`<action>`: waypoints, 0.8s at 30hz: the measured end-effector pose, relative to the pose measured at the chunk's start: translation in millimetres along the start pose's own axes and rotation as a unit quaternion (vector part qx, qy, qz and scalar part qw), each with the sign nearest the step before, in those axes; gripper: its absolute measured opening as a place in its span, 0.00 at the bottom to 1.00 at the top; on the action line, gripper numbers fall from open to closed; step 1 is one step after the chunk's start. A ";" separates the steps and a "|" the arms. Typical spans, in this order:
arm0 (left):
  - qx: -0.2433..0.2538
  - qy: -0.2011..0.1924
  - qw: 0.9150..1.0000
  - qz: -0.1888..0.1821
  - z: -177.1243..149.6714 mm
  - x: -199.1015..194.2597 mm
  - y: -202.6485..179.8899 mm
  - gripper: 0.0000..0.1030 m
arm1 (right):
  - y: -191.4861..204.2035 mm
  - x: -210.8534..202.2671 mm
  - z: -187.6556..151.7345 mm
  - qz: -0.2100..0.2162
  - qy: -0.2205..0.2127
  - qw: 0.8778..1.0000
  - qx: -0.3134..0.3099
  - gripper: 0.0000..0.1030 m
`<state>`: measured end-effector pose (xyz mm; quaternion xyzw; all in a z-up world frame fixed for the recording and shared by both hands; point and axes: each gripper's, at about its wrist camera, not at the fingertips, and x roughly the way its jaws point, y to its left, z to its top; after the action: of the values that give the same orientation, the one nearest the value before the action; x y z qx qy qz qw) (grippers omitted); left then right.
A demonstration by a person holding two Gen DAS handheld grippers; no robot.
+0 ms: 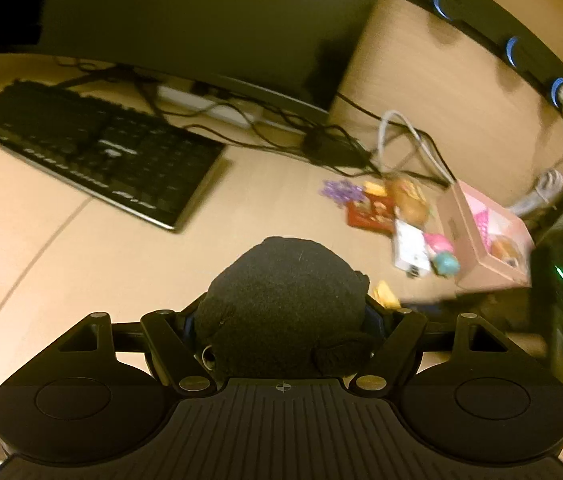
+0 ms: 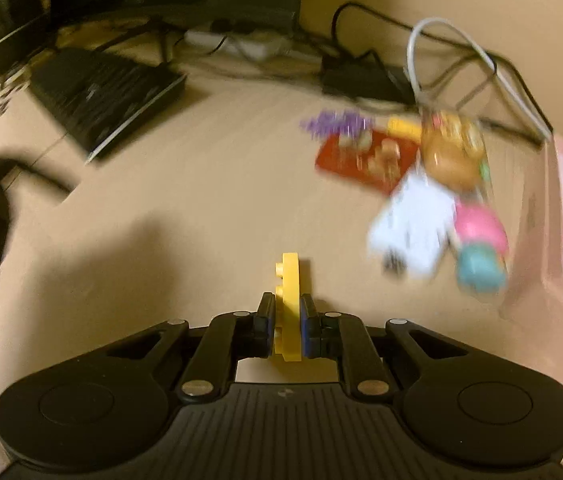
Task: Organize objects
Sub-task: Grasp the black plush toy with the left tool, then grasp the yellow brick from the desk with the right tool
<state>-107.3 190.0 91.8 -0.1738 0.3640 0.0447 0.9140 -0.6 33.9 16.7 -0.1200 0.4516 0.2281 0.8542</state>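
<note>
Right tongs (image 2: 286, 322) tight around yellow brick (image 2: 288, 304), above desk (image 2: 201, 208)

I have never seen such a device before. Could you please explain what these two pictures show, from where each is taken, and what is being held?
There is no robot here: a person holds a two-finger gripper in each hand, and each carries a camera looking along its fingers. The left view shows the left gripper closed around a dark fuzzy bundle. The right view shows the right gripper shut on a yellow building brick. On the desk lie a black keyboard, cables, a red card, small blurred toys and a pink box.
</note>
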 end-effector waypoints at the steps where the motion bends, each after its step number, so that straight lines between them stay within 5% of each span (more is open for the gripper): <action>1: 0.006 0.004 1.000 -0.006 0.1 4.5 -4.7 0.77 | -1.6 -7.8 -11.5 0.000 0.002 1.000 -0.009 0.12; 6: 0.028 0.025 0.999 -0.022 -1.0 26.5 -28.3 0.77 | -15.9 -37.9 -54.9 -0.029 0.001 0.999 -0.031 0.14; 10: 0.048 0.035 0.998 -0.035 -2.2 37.4 -45.3 0.77 | -34.8 -52.8 -79.8 -0.081 -0.008 0.996 -0.031 0.39; 15: 0.058 0.041 0.996 -0.047 -0.4 43.9 -57.9 0.77 | -62.3 -64.2 -101.3 -0.168 -0.018 0.986 -0.003 0.50; 17: 0.063 0.044 0.996 -0.047 -1.1 45.8 -62.0 0.77 | -70.6 -74.2 -106.4 -0.155 -0.027 0.987 0.036 0.62; 24: 0.065 0.054 0.995 -0.049 -5.2 45.7 -65.4 0.77 | -60.0 -73.6 -105.1 -0.096 -0.055 0.985 0.133 0.80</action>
<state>-63.7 124.9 75.8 -0.1339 0.4056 -0.0332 0.9036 -82.0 -82.1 18.2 -0.0356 0.4167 0.0894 0.9039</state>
